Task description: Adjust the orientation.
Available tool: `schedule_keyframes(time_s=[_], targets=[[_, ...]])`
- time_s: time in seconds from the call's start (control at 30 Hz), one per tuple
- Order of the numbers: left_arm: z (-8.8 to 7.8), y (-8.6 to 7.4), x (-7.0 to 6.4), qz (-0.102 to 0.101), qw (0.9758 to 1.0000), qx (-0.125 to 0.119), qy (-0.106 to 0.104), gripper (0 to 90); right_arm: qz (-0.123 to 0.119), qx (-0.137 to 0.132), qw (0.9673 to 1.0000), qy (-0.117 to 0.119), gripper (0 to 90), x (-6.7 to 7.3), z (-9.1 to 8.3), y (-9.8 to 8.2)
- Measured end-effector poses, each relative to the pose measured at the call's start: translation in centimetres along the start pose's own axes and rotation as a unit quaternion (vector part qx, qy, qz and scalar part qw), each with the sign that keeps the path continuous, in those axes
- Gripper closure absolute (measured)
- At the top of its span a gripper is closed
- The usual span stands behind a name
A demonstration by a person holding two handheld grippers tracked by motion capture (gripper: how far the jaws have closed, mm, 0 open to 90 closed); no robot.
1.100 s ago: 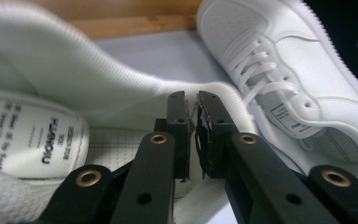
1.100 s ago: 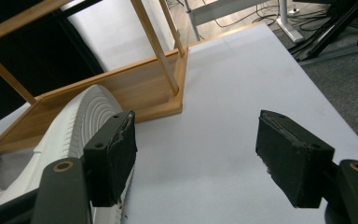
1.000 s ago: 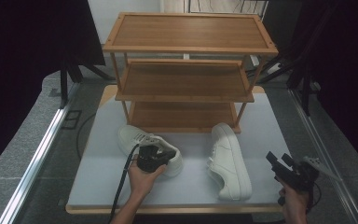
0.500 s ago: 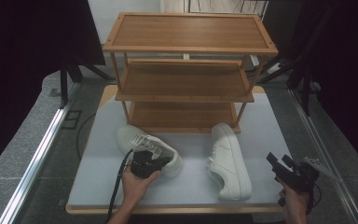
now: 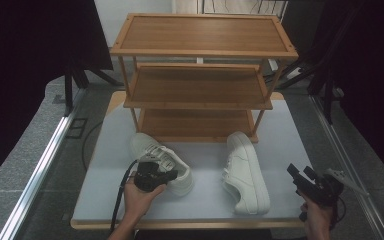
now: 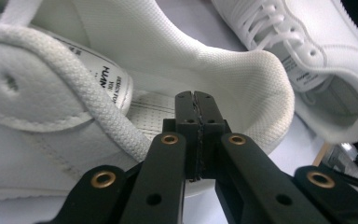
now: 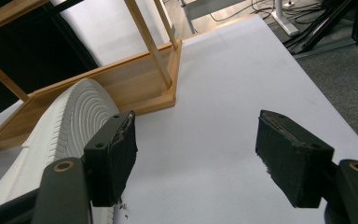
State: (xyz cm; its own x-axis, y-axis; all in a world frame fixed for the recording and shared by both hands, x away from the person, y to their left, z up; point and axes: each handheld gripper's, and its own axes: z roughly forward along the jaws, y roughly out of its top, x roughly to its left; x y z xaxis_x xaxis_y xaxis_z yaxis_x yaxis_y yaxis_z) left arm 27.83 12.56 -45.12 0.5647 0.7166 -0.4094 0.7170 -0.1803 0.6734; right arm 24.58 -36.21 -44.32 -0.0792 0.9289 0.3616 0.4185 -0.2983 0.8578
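This looks like a recording lab or test studio, not a home. Black curtains (image 5: 25, 60) hang at both sides, dark tripod legs (image 5: 82, 77) stand on grey carpet (image 5: 20, 165), and loose cables (image 7: 261, 7) trail across the floor beyond the right tongs (image 7: 198, 158). A pale grey-topped bench with a wooden edge (image 5: 280, 125) carries a three-tier bamboo shoe rack (image 5: 200, 35) ahead of both tongs, staged alone like a prop.
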Motion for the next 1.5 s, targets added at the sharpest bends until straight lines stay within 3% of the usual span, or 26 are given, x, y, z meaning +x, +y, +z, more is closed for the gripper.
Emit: schedule_keyframes(time_s=[0.27,0.5,0.63,0.7,0.73,0.9,1.0,1.03,1.23,1.4,1.5], targets=[[-3.0,-2.0,1.2,-0.004,1.0000,0.000,0.004,90.0,0.008,-0.002,1.0000,0.000,29.2,-0.2,-0.1,0.1],[-5.4,-3.4,2.5,-0.013,0.9997,-0.005,0.021,90.0,0.007,-0.001,1.0000,0.001,29.2,-0.1,-0.1,0.1],[-5.8,-4.0,3.1,-0.032,0.9991,-0.025,0.013,89.5,0.006,0.002,1.0000,0.002,29.2,0.0,0.1,0.0],[-5.5,-4.0,2.8,-0.028,0.9992,-0.026,0.016,88.6,0.009,0.004,0.9999,0.005,29.2,0.1,0.2,0.0],[-5.3,-3.8,2.6,-0.022,0.9992,-0.025,0.022,88.4,0.008,0.004,0.9999,0.005,29.2,0.1,0.2,-0.1],[-5.5,-3.7,2.6,-0.026,0.9993,-0.024,0.014,85.4,0.005,0.006,1.0000,0.006,29.2,0.2,0.3,-0.1],[-5.8,-3.5,2.2,-0.023,0.9992,-0.032,0.006,75.8,0.004,0.003,1.0000,0.007,29.2,0.3,0.2,0.0],[-5.9,-3.2,1.8,-0.016,0.9991,-0.039,-0.006,73.3,0.003,0.002,1.0000,0.007,29.3,0.3,0.1,0.0],[-6.4,-0.6,-0.3,0.017,0.9948,-0.092,-0.042,56.8,-0.035,-0.007,0.9990,0.025,30.5,1.9,-0.2,0.4],[-6.2,1.6,-0.4,0.014,0.9912,-0.127,-0.035,50.8,-0.069,0.003,0.9965,0.047,31.8,3.1,0.3,0.3],[-6.1,1.8,0.0,0.001,0.9891,-0.145,-0.025,48.0,-0.086,0.009,0.9945,0.060,32.3,3.8,0.4,0.2]])
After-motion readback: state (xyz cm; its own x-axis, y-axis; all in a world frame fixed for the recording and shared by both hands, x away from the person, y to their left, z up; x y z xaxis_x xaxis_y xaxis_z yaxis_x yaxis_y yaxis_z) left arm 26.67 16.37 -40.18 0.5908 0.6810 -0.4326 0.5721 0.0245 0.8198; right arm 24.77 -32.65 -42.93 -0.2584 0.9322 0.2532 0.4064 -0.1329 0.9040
